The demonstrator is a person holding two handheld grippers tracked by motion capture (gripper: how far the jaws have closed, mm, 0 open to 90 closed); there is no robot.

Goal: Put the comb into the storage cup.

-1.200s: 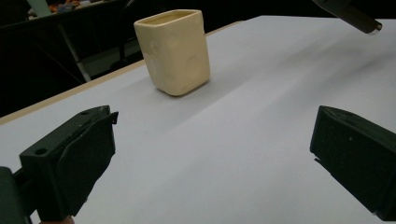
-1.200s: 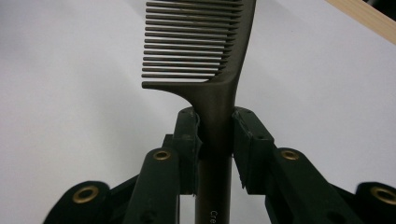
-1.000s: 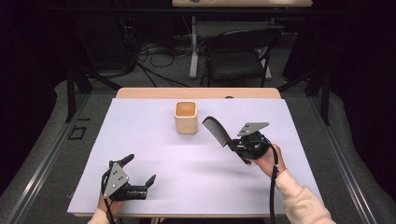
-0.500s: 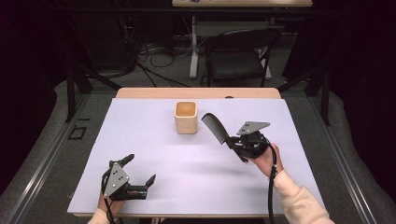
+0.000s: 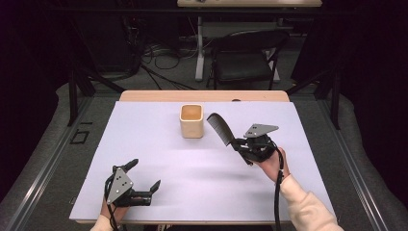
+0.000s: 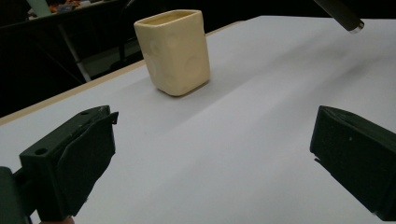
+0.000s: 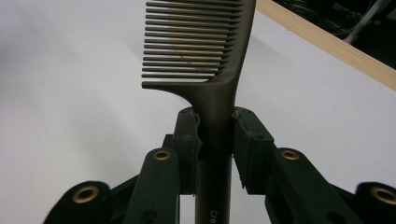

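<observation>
Comb (image 5: 219,127) handle sits pinched between the jaws of our right gripper (image 5: 239,145), which we hold above the table's white cover (image 5: 202,168) toward its right side. In the high view the dark comb slants up and away from the gripper toward the far edge, its toothed end reaching close to the cup (image 5: 191,120) without touching it. In the right gripper view the comb (image 7: 212,70) stands straight up out of the gripper (image 7: 215,135), both black jaws pressed flat against the handle just below the first tooth, the teeth pointing to the left of that view, and some small lettering on the handle too cropped for us to read.

The cream, square-sided cup stands upright on the cover near the middle of the far edge, open at the top. In the left gripper view the cup (image 6: 173,51) stands ahead and to the left, with the butt end of the comb's handle (image 6: 340,13) at the upper right corner.

Our left gripper (image 5: 144,180) rests low near the table's near left corner, its jaws spread wide with nothing between them; the left gripper view shows the same gripper (image 6: 210,154) with bare cover in the gap. A grey three-cornered plate tops each gripper, and a black cable (image 5: 277,192) trails from the right one along our sleeve (image 5: 308,209).
</observation>
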